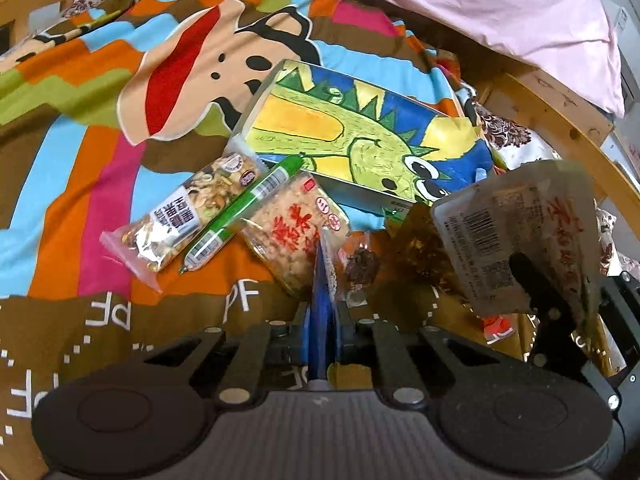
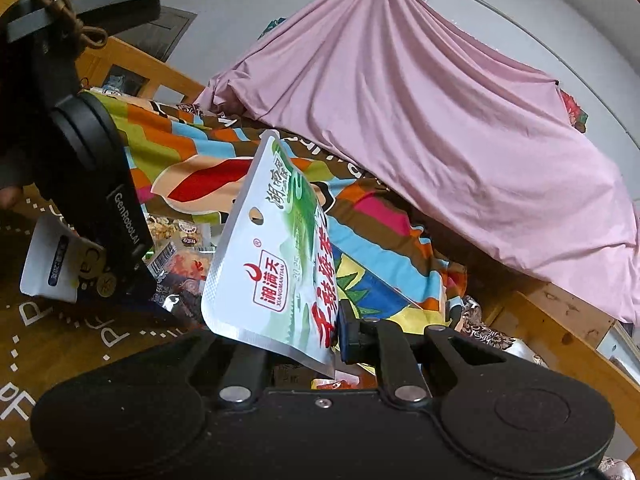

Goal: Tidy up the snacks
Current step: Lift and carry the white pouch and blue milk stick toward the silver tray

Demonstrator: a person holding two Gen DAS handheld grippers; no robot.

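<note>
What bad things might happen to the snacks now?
1. The right gripper pinches the white snack pouch only by its bottom corner, so it may swing or slip out.
2. The left gripper is shut on just the thin edge of the rice cracker pack. Lifting might tear it or nudge the green sausage stick leaning on it.
</note>
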